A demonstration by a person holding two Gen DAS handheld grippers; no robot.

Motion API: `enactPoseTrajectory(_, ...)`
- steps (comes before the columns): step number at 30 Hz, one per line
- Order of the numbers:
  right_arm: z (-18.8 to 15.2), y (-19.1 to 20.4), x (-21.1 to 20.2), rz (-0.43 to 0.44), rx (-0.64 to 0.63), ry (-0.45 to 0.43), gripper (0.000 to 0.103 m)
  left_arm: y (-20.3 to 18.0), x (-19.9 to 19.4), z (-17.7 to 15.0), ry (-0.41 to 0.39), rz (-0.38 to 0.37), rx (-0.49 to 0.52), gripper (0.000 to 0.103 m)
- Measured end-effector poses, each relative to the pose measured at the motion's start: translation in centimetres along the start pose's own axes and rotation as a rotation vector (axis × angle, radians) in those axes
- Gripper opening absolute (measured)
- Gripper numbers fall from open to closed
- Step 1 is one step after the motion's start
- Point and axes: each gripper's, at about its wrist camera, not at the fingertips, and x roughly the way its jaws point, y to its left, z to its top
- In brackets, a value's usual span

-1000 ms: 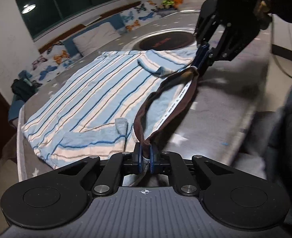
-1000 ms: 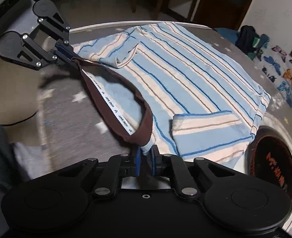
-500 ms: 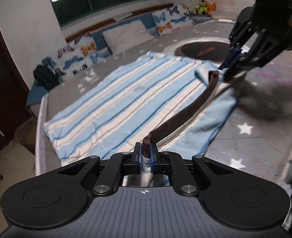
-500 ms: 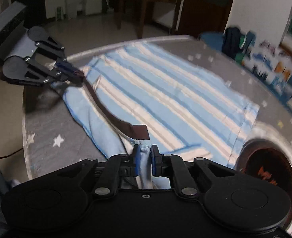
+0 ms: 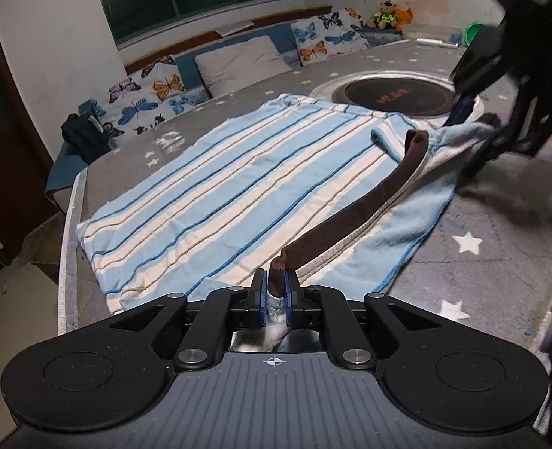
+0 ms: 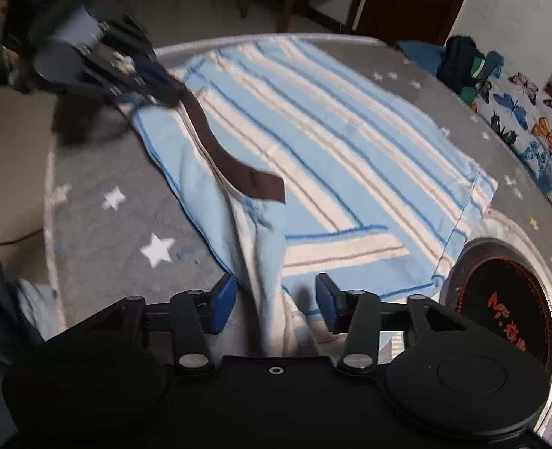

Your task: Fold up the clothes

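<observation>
Left wrist view: left gripper (image 5: 275, 293) is clamped on the brown waistband (image 5: 354, 215) of the striped garment (image 5: 238, 187), which lies flat on the grey starred mat (image 5: 500, 232). Right wrist view: right gripper (image 6: 275, 301) has its fingers (image 6: 223, 301) spread apart, with loose light-blue fabric lying between them, not pinched.

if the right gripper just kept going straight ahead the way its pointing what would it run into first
Most likely the striped garment itself: the right gripper is open, with bunched light-blue fabric already lying between its fingers. Just ahead sits the brown waistband. Depth is uncertain in this fisheye view.
</observation>
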Motion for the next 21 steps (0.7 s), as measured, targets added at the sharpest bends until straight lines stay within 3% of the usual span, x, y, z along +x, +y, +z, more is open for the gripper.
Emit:
enactPoseTrajectory(6, 0.2, -0.8, 0.8, 0.001, 0.016, 0.003, 0.023, -0.9, -2.8, -2.1, 0.003, 0.063, 0.055, 0.036)
enactPoseTrajectory(11, -1.0, 1.1, -0.7, -0.005, 0.02, -0.011, 0.023, -0.8, -4.1, -3.0, -0.003, 0.112, 0.052, 0.042)
enactPoseTrajectory(14, -1.7, 2.2, -1.6, -0.009, 0.022, -0.02, 0.023, 0.2, -4.2, -3.1, -0.017, 0.094, 0.006, 0.058)
enactPoseTrajectory(16, -2.2, 2.9, -2.2, -0.012, 0.023, -0.025, 0.023, 0.8, -3.6, -3.1, -0.006, 0.074, -0.012, 0.058)
enactPoseTrajectory(17, -2.4, 3.3, -2.5, -0.013, 0.023, -0.028, 0.023, 0.8, -3.4, -3.1, -0.001, 0.06, -0.019, 0.056)
enactPoseTrajectory(19, -2.9, 4.1, -3.1, -0.016, 0.025, -0.034, 0.023, 0.7, -3.1, -3.2, 0.008, 0.031, -0.035, 0.037)
enactPoseTrajectory(20, -3.1, 4.4, -3.4, -0.018, 0.025, -0.037, 0.023, 0.7, -3.0, -3.3, 0.012, 0.016, -0.043, 0.018)
enactPoseTrajectory(21, -3.3, 4.8, -3.7, -0.019, 0.026, -0.04, 0.019, 0.7, -2.9, -3.3, 0.016, 0.002, -0.05, 0.014)
